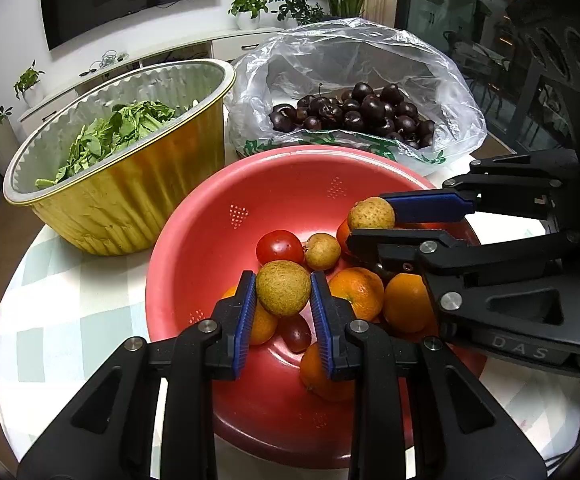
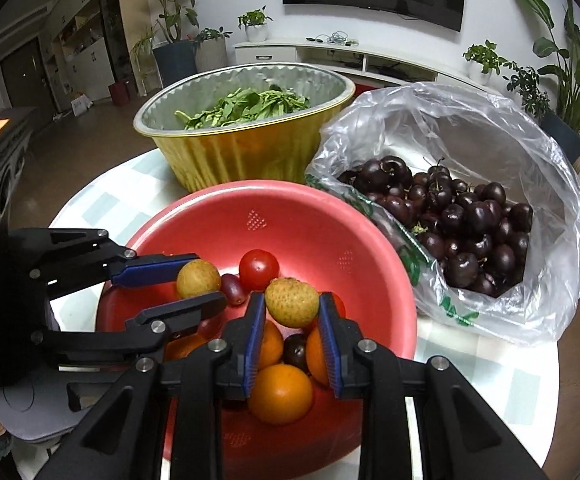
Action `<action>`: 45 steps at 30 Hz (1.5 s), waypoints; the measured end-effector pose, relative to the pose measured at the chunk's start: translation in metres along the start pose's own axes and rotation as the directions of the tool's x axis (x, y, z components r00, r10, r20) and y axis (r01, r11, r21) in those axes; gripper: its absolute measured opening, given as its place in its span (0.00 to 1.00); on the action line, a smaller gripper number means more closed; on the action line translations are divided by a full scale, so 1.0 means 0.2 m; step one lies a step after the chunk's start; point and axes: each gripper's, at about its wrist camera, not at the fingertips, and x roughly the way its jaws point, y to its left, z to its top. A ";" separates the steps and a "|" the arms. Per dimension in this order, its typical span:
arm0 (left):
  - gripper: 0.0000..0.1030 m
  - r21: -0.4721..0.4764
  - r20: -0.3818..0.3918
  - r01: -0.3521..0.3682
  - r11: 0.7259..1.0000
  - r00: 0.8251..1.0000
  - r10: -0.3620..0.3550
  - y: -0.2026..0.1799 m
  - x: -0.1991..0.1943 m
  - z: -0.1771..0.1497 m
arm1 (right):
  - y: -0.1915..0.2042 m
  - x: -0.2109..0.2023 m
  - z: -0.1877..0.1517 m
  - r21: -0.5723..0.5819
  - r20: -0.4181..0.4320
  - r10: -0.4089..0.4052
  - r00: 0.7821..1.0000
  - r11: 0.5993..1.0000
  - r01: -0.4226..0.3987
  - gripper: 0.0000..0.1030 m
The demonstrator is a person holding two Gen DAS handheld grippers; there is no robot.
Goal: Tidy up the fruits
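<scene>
The salmon-red plastic colander bowl looks smooth and semi-matt. The gold foil container is crinkled metal, silvery inside. The clear plastic bag is thin and wrinkled; its dark cherries shine glossy. The brownish round fruit looks rough and matt.

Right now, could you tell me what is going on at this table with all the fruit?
A person is sorting fruit with a handheld gripper in each hand. The left gripper is shut on a small tan fruit, and the right gripper is shut on another tan fruit, both held over the red bowl of oranges and tomatoes. Behind it stand a gold foil bowl of greens and a plastic bag of dark cherries.
</scene>
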 end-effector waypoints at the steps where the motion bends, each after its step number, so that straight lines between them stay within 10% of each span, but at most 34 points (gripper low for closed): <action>1: 0.25 0.004 0.000 -0.002 1.000 1.000 0.002 0.00 0.00 0.00 | 0.00 0.00 0.00 0.000 -0.004 0.002 1.000 1.000 -0.002 0.29; 19: 0.30 -0.012 -0.001 -0.020 1.000 1.000 0.020 0.02 -0.02 0.01 | -0.01 0.05 0.02 -0.025 -0.012 -0.005 1.000 1.000 0.005 0.31; 27: 0.98 -0.079 0.085 -0.099 0.992 0.991 0.106 0.06 -0.19 -0.02 | -0.03 -0.01 0.00 -0.001 0.009 -0.027 1.000 1.000 0.027 0.46; 32: 0.99 -0.126 0.192 -0.101 0.987 0.973 0.124 0.03 -0.40 -0.07 | -0.04 -0.17 -0.05 0.036 0.078 -0.039 0.996 0.999 0.036 0.63; 36: 0.99 -0.163 0.321 -0.098 0.982 0.936 0.147 -0.04 -0.66 -0.13 | -0.02 -0.38 -0.12 0.072 0.200 -0.096 0.975 0.994 0.083 0.79; 42: 1.00 -0.305 0.363 -0.292 0.907 0.845 0.394 -0.19 -1.04 -0.29 | -0.01 -0.72 -0.28 0.193 0.368 -0.185 0.911 0.974 0.120 0.92; 45: 1.00 -0.314 0.348 -0.276 0.908 0.857 0.380 -0.24 -1.12 -0.36 | 0.02 -0.93 -0.36 0.239 0.461 -0.258 0.849 0.958 0.161 1.00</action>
